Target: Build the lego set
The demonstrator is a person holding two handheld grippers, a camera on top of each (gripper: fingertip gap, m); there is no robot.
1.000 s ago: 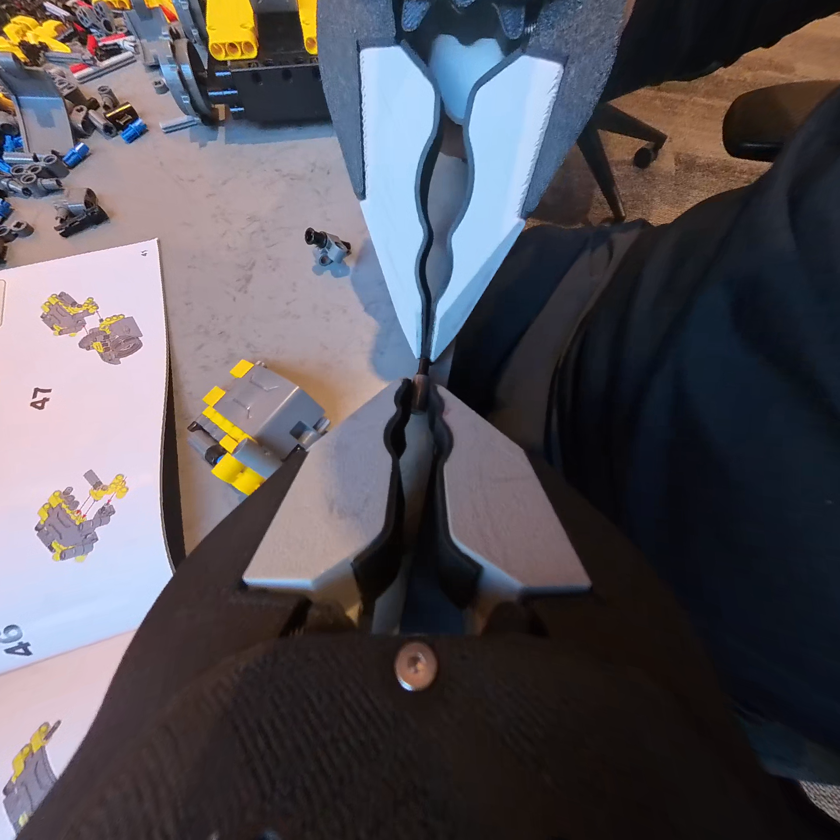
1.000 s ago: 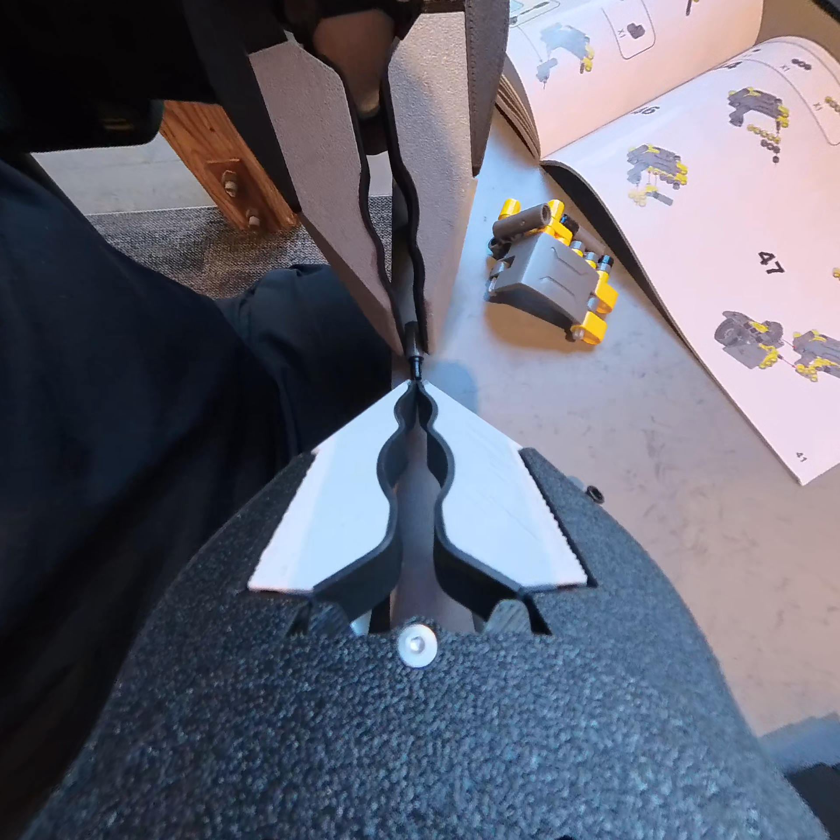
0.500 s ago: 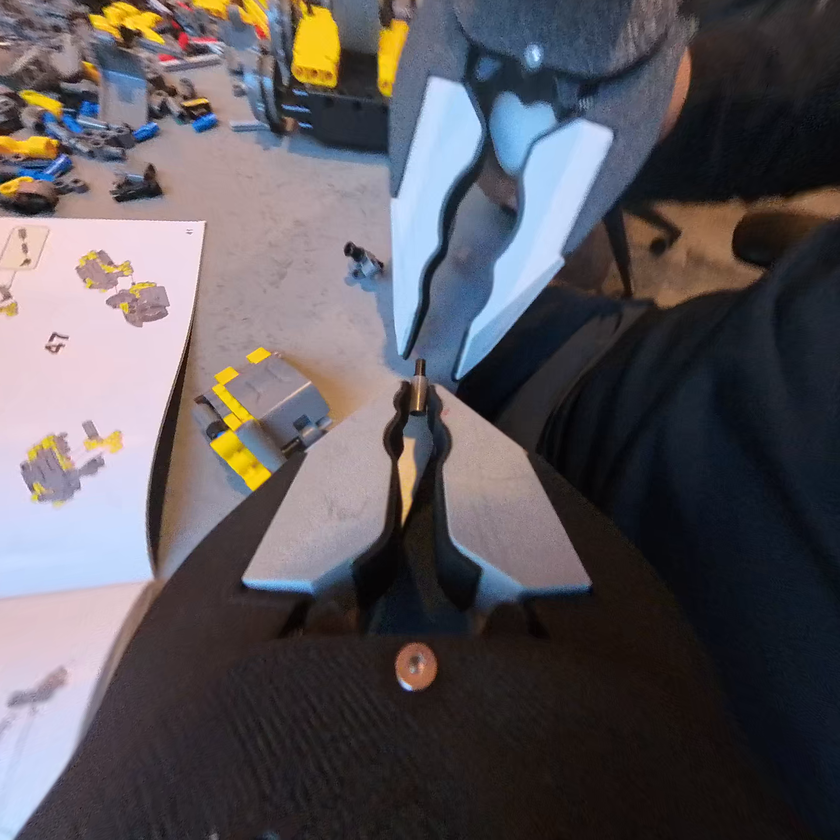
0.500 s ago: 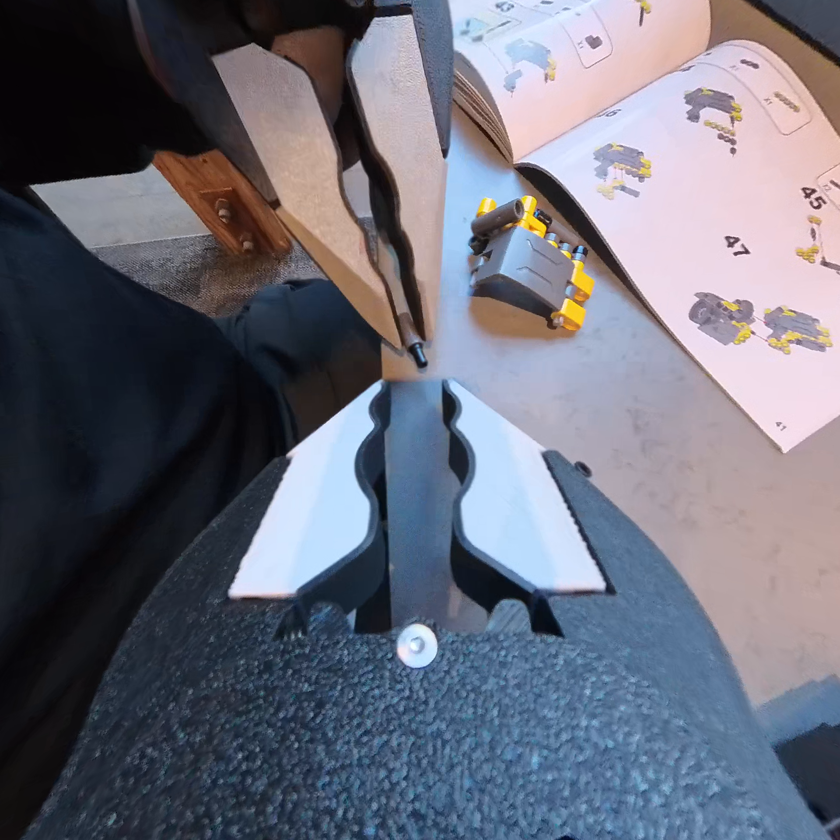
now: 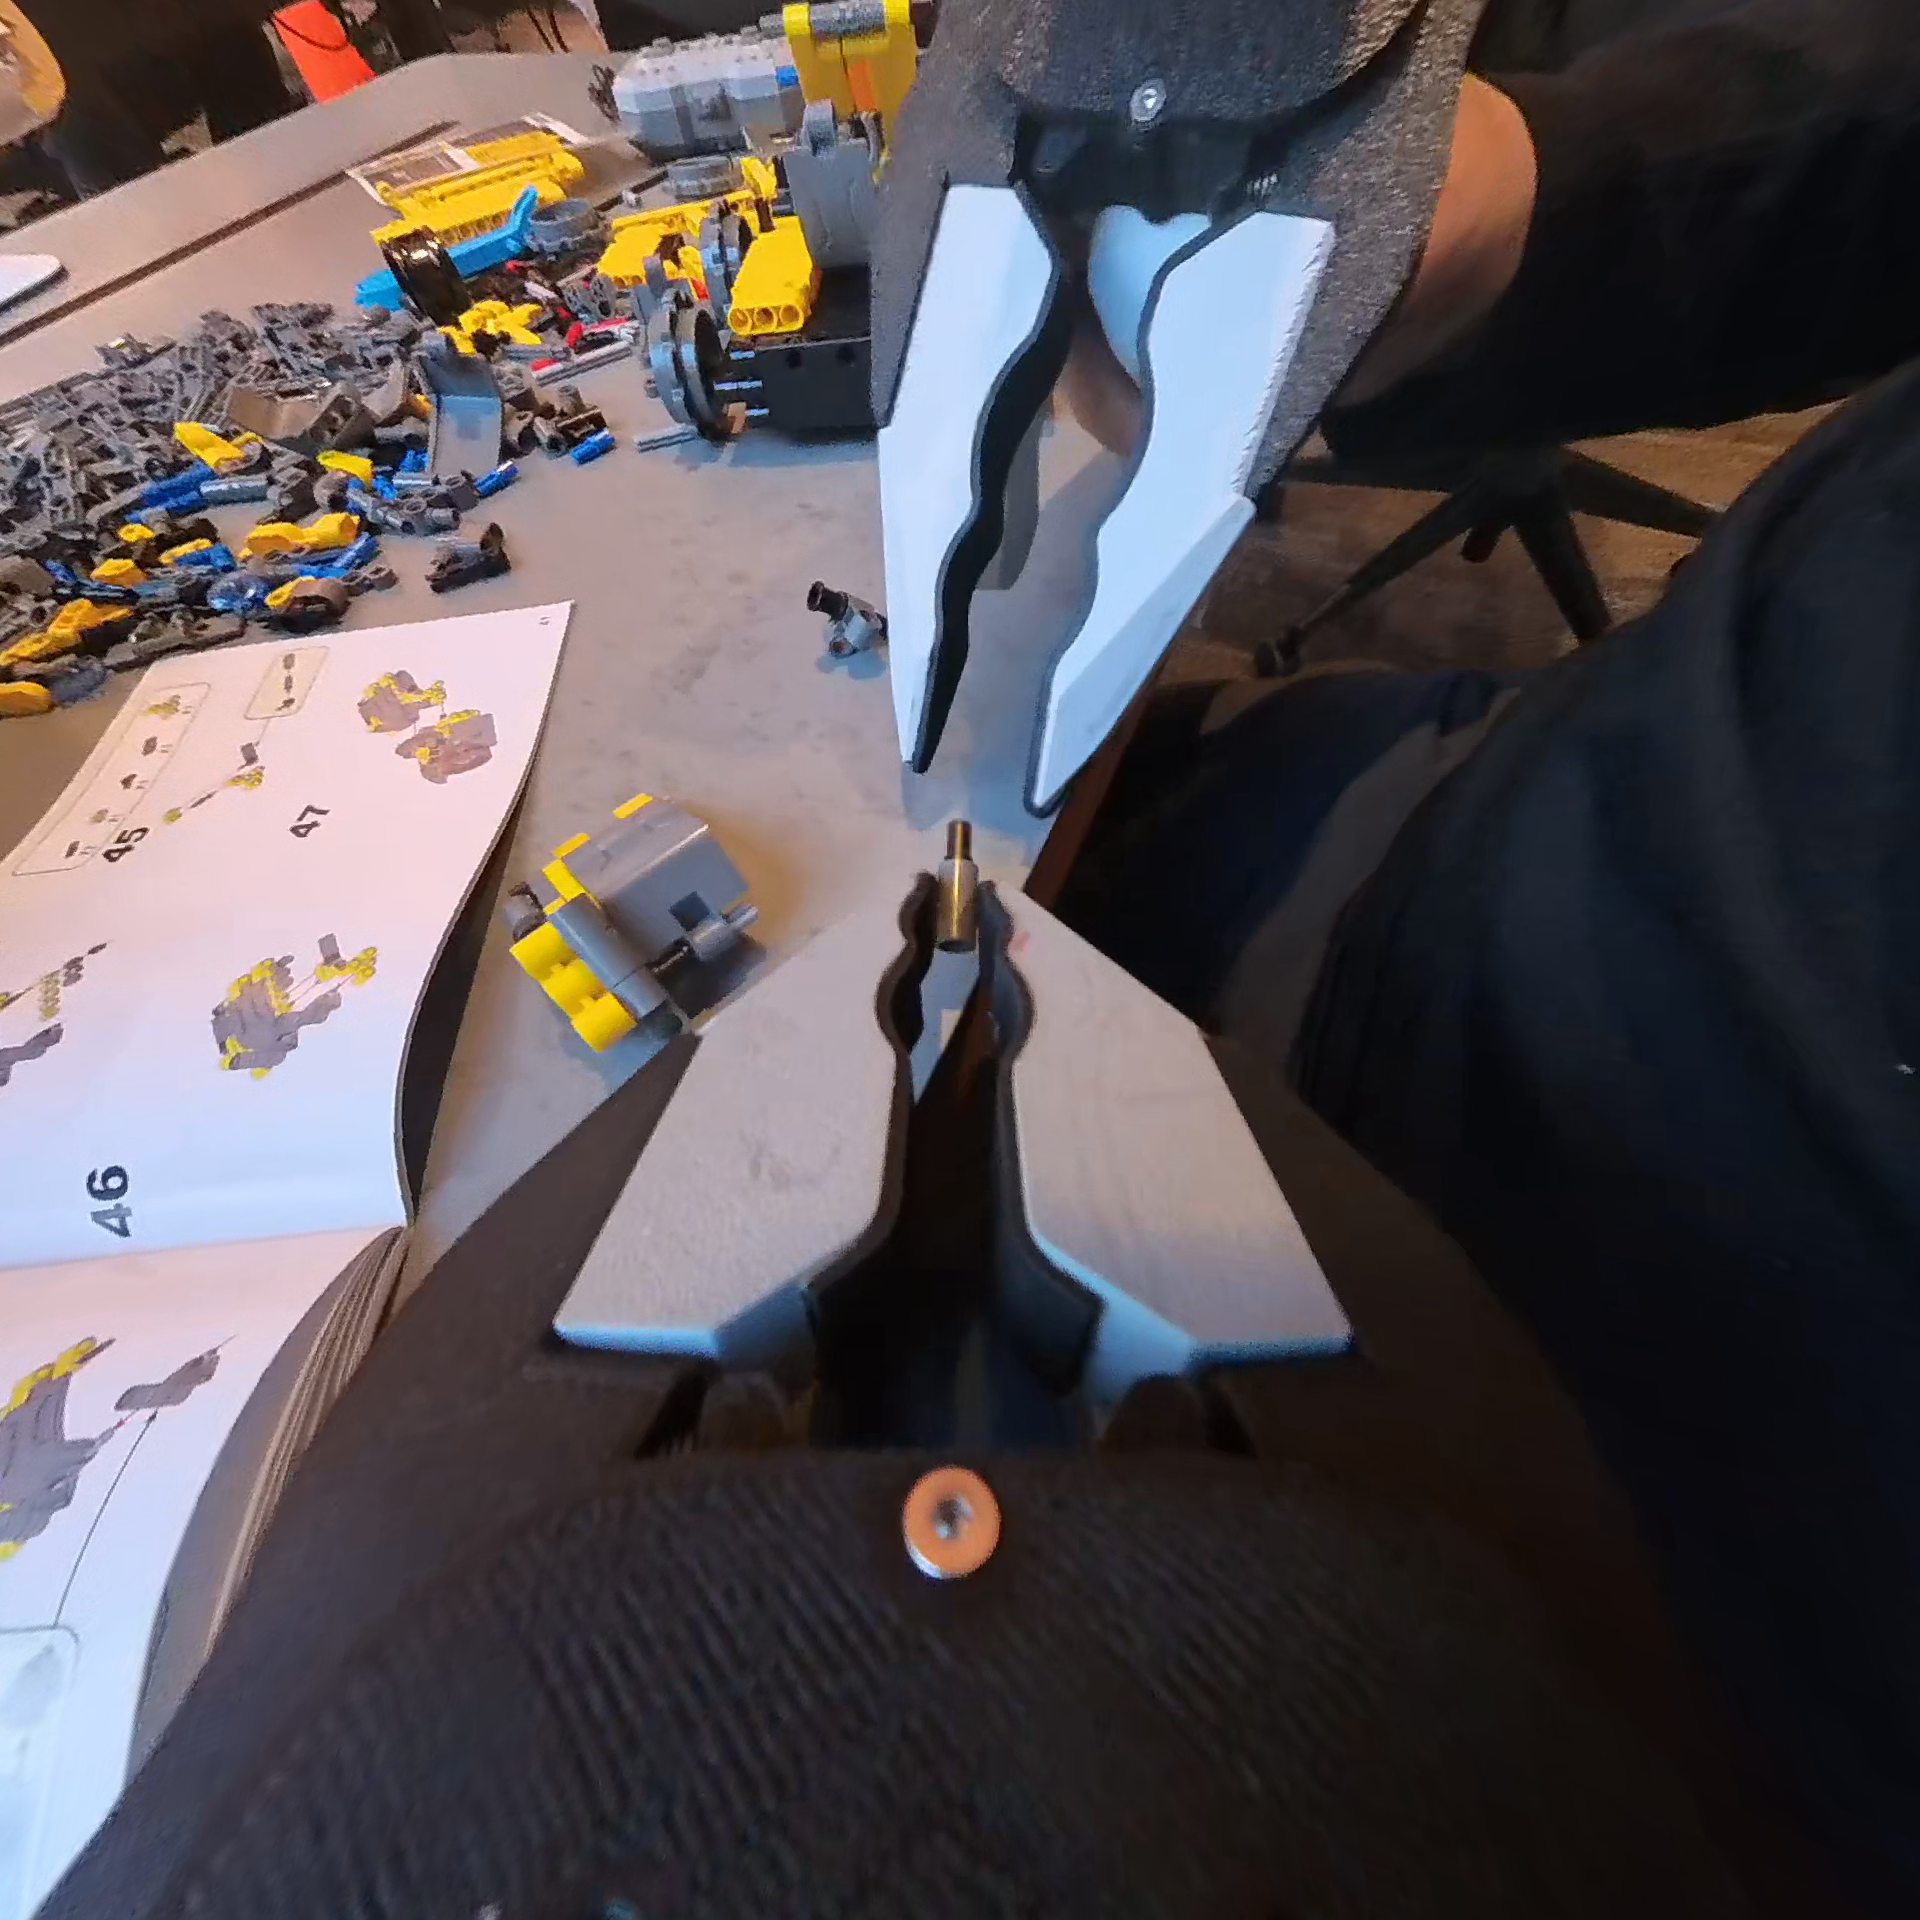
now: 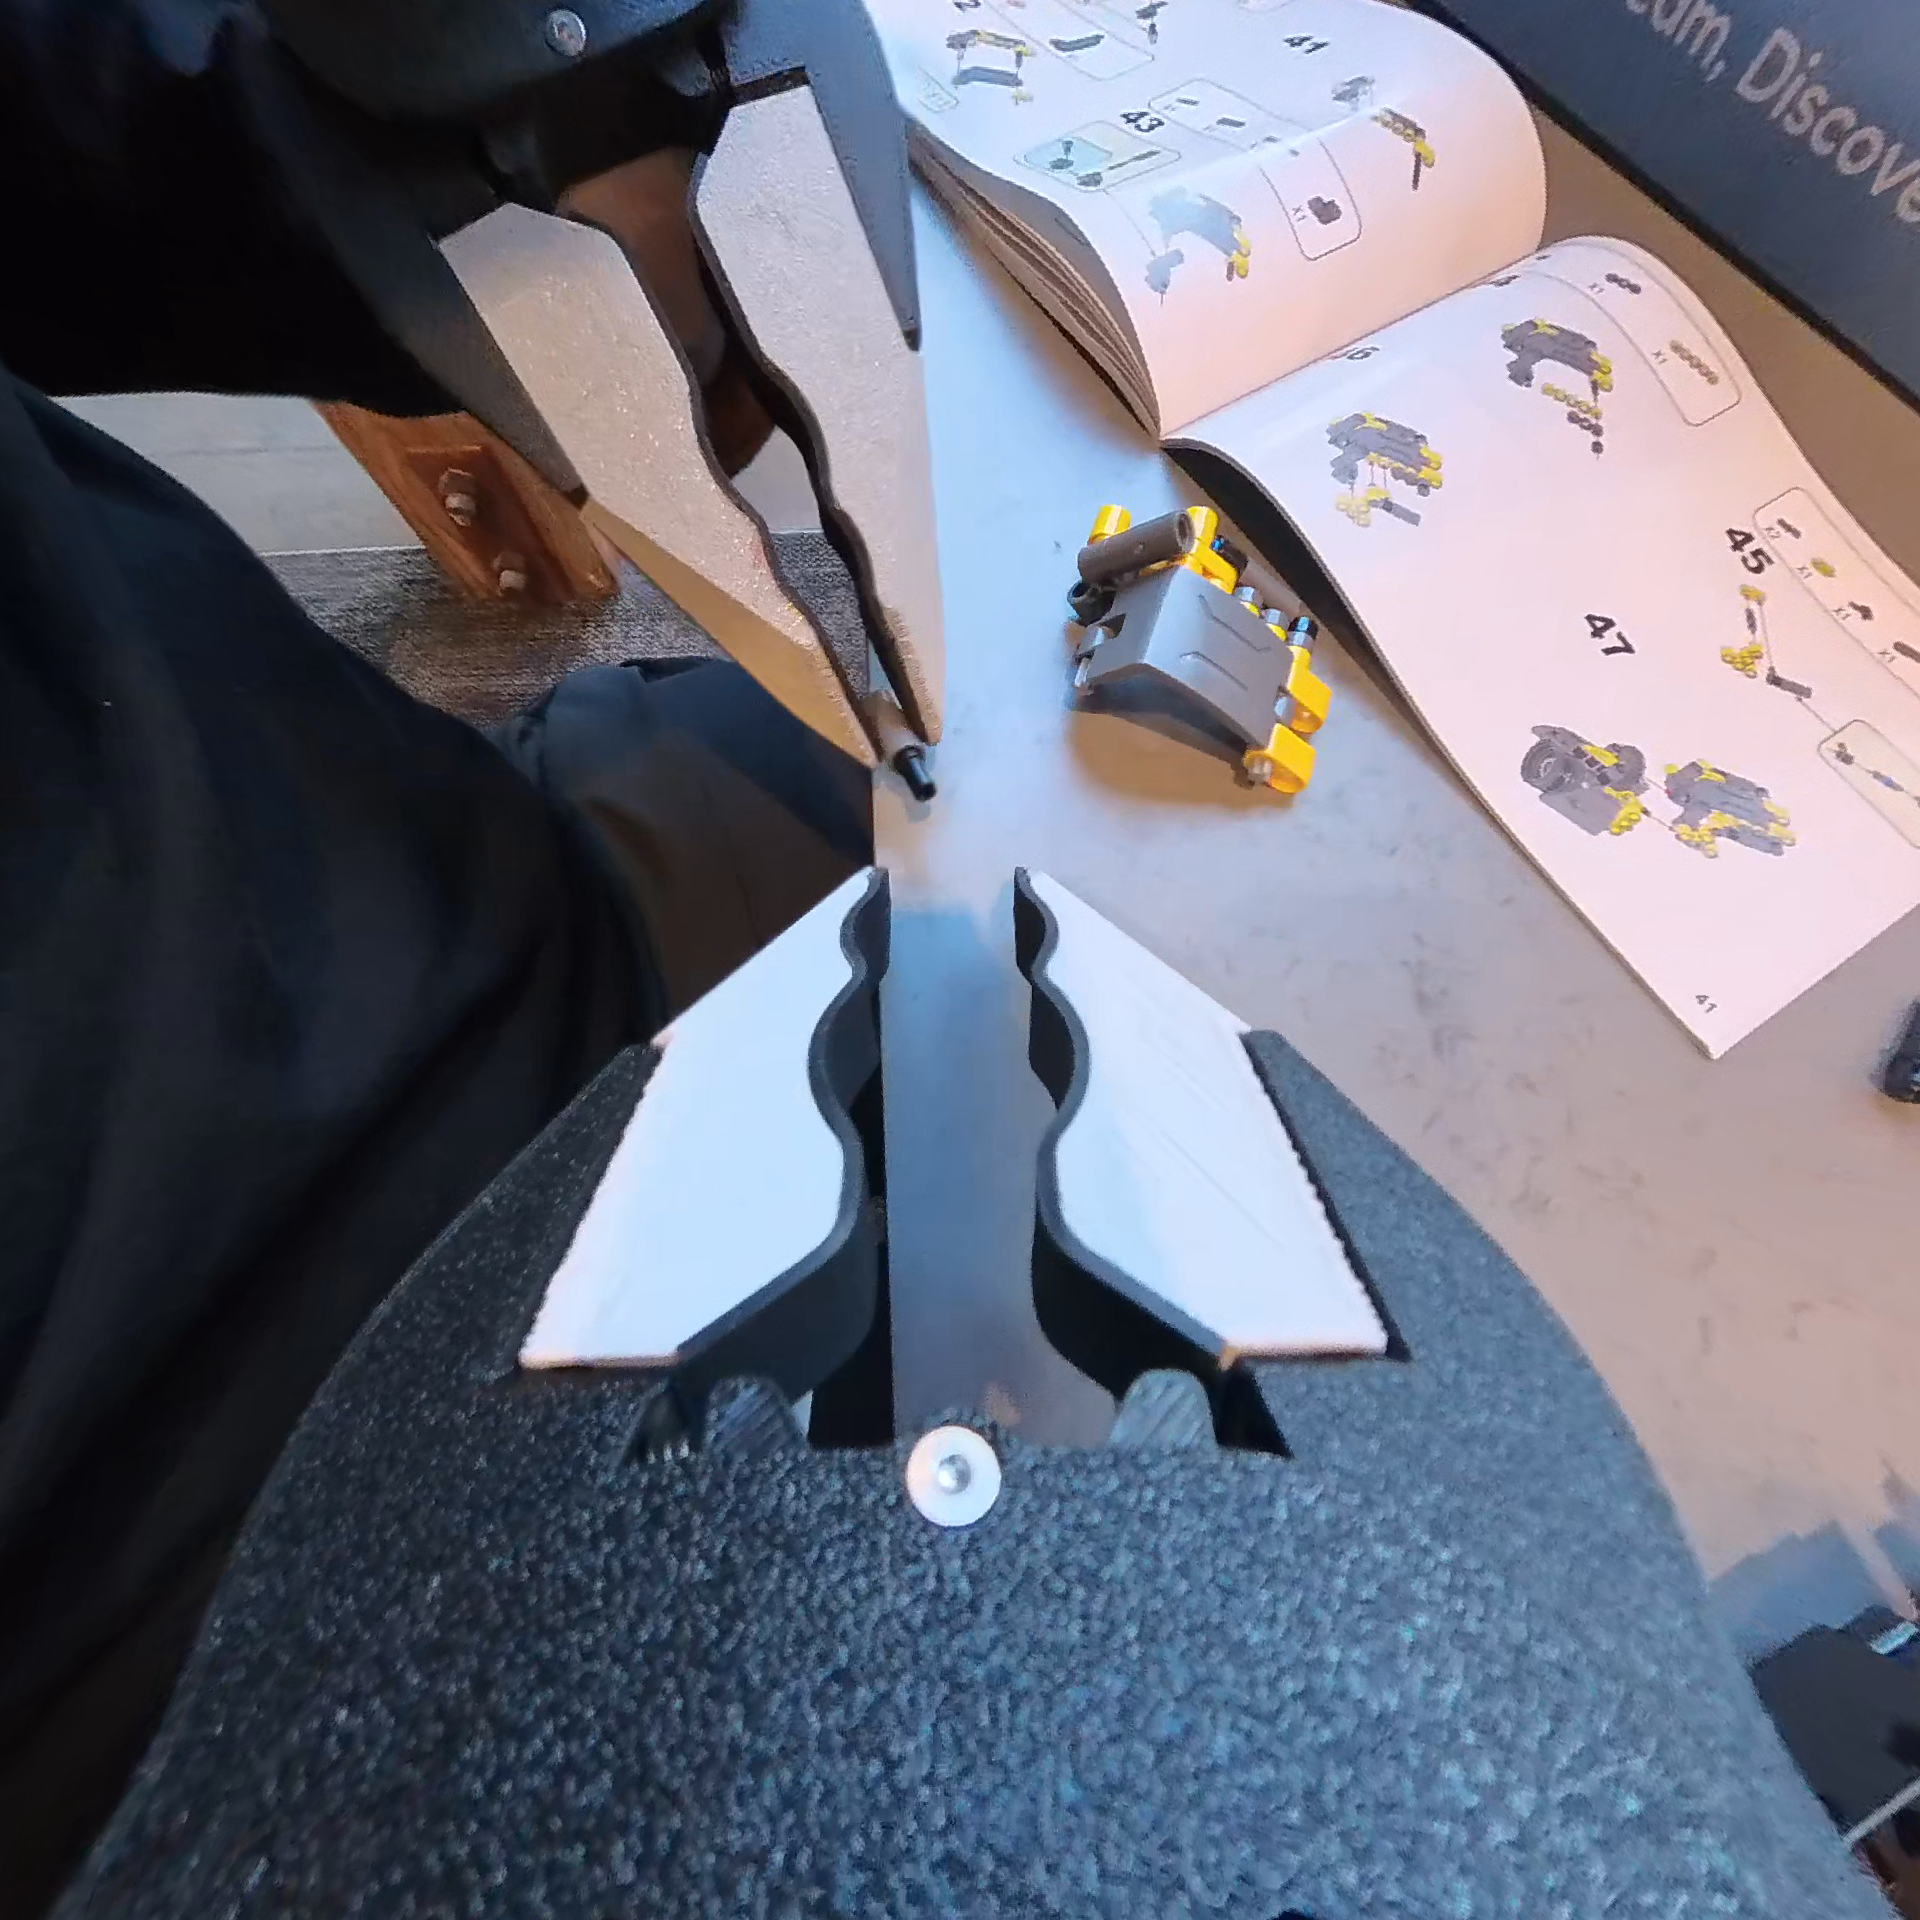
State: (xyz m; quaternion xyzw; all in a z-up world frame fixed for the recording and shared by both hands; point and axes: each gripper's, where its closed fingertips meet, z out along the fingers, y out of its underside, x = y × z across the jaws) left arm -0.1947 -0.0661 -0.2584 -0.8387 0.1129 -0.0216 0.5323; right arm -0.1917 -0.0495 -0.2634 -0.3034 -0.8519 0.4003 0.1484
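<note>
My left gripper is shut on a small dark pin that sticks out past its tips, above the grey table's near edge. The pin also shows in the right wrist view, held by the left gripper. My right gripper is open and empty, its tips a short way from the pin. In the left wrist view the right gripper hangs open just beyond the pin. A grey and yellow brick assembly lies on the table beside both grippers.
An open instruction booklet lies left of the assembly. A small grey and black part lies alone. A pile of loose bricks and a larger yellow and black build fill the far table. A person's dark clothing is right. The tips of both grippers are at nearly the same place.
The right gripper let go of the pin, opened and drew back. The left gripper keeps the pin. Both grippers have tilted, showing more of the table.
</note>
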